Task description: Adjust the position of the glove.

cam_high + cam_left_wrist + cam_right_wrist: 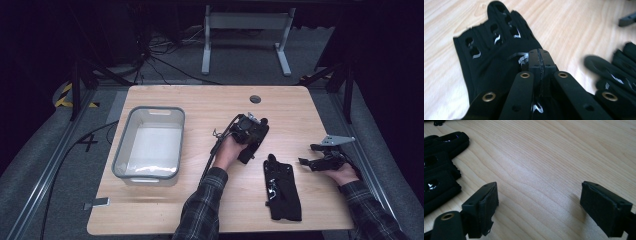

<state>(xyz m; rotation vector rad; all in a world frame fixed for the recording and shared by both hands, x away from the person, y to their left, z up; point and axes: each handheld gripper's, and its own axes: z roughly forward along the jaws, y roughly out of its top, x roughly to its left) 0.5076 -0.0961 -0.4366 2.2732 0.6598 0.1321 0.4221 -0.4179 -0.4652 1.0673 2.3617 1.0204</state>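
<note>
Two black gloves with cut-out holes are on the wooden table (pixel 200 200). One glove (pixel 491 57) lies under my left gripper (pixel 540 61), whose jaws are pressed together on its fabric near the cuff strap. In the high view this glove (pixel 246 154) hangs just below the left gripper (pixel 251 144) at mid-table. The second glove (pixel 282 190) lies flat near the front edge, and its fingers (pixel 614 72) appear to the right in the left gripper view. My right gripper (pixel 539 202) stands open over bare wood, right of that glove (pixel 439 170); in the high view it (pixel 307 154) points left.
A grey plastic bin (pixel 120 145) sits on the left half of the table and looks empty. A round cable grommet (pixel 255 99) is set in the far edge. Bare wood lies between the bin and the gloves.
</note>
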